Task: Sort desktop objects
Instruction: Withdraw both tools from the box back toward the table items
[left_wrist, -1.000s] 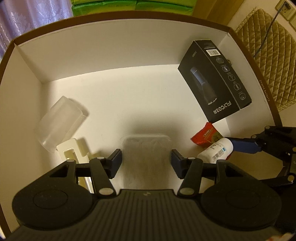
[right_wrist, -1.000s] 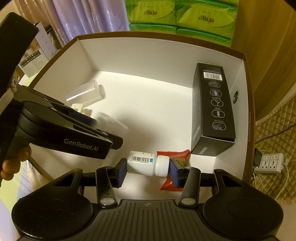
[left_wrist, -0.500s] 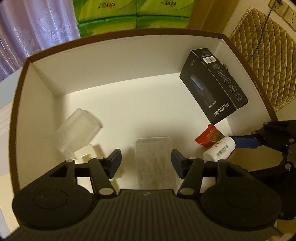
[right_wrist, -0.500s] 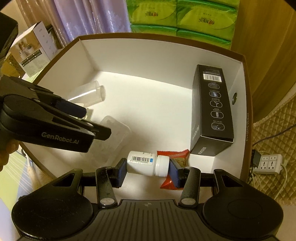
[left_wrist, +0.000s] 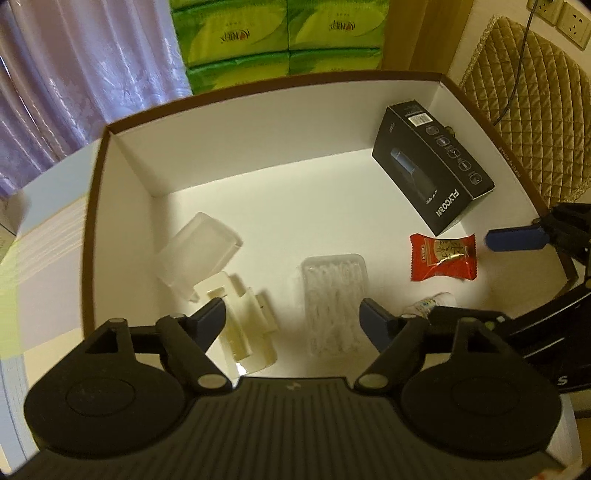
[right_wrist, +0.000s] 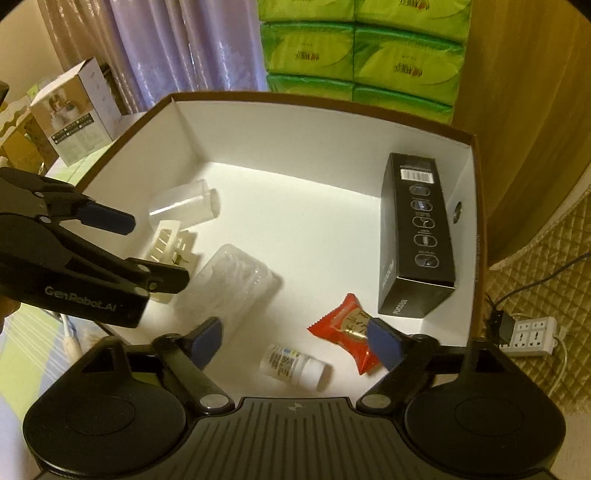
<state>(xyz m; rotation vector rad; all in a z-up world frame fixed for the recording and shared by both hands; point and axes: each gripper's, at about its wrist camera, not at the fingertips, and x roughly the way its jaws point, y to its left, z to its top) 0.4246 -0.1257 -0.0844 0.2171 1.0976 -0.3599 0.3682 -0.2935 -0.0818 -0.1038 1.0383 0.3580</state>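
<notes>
A white box with a brown rim (right_wrist: 325, 105) holds everything. On its floor lie a white pill bottle (right_wrist: 291, 365), a red candy packet (right_wrist: 343, 325), a black carton (right_wrist: 417, 236), a clear tray of swabs (right_wrist: 229, 284), a clear cup (right_wrist: 184, 203) and a cream plastic piece (right_wrist: 166, 240). My right gripper (right_wrist: 295, 338) is open just above the bottle, holding nothing. My left gripper (left_wrist: 293, 314) is open above the clear tray (left_wrist: 334, 301) and the cream piece (left_wrist: 243, 332). In the left wrist view the bottle (left_wrist: 430, 306) is mostly hidden behind my finger.
Green tissue packs (right_wrist: 362, 55) are stacked behind the box, beside a purple curtain (left_wrist: 74, 74). A white product carton (right_wrist: 77, 114) stands to the left. A power strip (right_wrist: 532, 334) and a quilted cushion (left_wrist: 524, 118) lie to the right.
My right gripper has opened and let go of the white bottle, which now lies on the box floor. Both grippers have drawn back and upward from the box.
</notes>
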